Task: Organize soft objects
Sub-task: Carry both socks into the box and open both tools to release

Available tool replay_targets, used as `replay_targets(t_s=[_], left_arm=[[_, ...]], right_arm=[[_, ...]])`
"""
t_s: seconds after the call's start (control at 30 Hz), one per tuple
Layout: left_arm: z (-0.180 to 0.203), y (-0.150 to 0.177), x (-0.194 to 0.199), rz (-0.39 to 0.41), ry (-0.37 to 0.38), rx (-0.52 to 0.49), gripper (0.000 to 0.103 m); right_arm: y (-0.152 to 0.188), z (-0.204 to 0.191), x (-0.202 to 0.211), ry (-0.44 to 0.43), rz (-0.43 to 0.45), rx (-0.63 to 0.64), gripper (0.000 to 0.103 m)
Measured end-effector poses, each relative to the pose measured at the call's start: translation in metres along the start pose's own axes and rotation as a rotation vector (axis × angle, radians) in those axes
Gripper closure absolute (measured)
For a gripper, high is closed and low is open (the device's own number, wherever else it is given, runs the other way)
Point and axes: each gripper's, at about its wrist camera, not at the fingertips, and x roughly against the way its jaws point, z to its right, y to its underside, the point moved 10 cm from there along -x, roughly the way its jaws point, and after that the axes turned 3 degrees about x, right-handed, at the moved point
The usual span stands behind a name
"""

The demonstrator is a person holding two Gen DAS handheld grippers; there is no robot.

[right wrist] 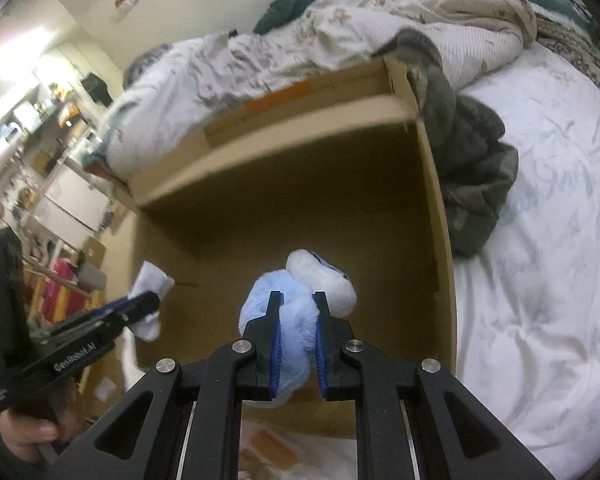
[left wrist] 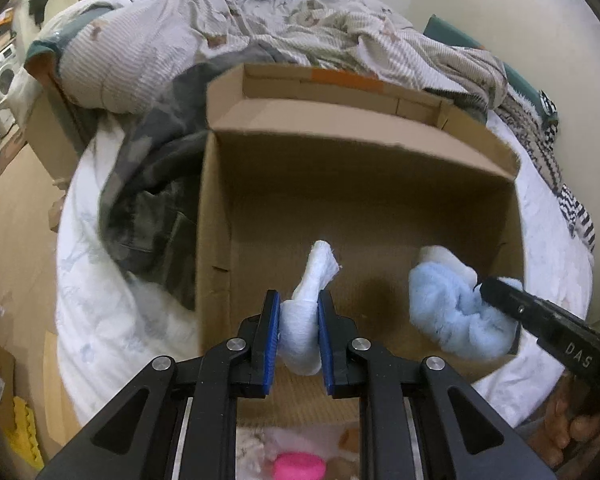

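Over box (left wrist: 360,200): white sock (left wrist: 300,332), fluffy pale-blue plush (right wrist: 288,312).

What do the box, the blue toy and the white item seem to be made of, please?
Box: corrugated cardboard, matte brown, with raw cut edges. Blue toy: plush, likely synthetic fur, fluffy pile squashed between pads. White item: soft knit or terry cloth, perhaps a sock; weave blurred.
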Motion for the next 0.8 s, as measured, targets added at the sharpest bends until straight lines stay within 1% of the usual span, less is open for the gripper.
replay_targets(t_s=[0.17, 0.33, 0.37, 0.43, 0.5, 0.67, 0.8], left_arm=[[0.01, 0.006, -0.019, -0.017, -0.007, -0.036, 0.087], [0.008, 0.012, -0.03, -0.04, -0.034, -0.027, 0.086], [0.009, 0.014, -0.032, -0.046, -0.03, -0.025, 0.086], [0.012, 0.014, -0.031, -0.046, -0.009, -0.019, 0.086], [0.014, 0.012, -0.031, -0.037, -0.004, -0.017, 0.086], [0.013, 0.011, -0.03, -0.018, -0.021, -0.018, 0.086], [0.011, 0.014, -0.032, -0.033, -0.019, -0.01, 0.086]], right_arm=[[0.005, 0.005, -0.015, 0.026, -0.035, 0.034, 0.087], [0.001, 0.007, -0.018, 0.035, -0.028, 0.029, 0.087], [0.001, 0.007, -0.018, 0.037, -0.027, 0.024, 0.087], [0.001, 0.008, -0.019, 0.036, -0.028, 0.015, 0.087], [0.001, 0.008, -0.019, 0.047, -0.028, 0.024, 0.087], [0.002, 0.009, -0.02, 0.049, -0.036, 0.014, 0.087], [0.001, 0.005, -0.02, 0.059, -0.027, 0.036, 0.087]])
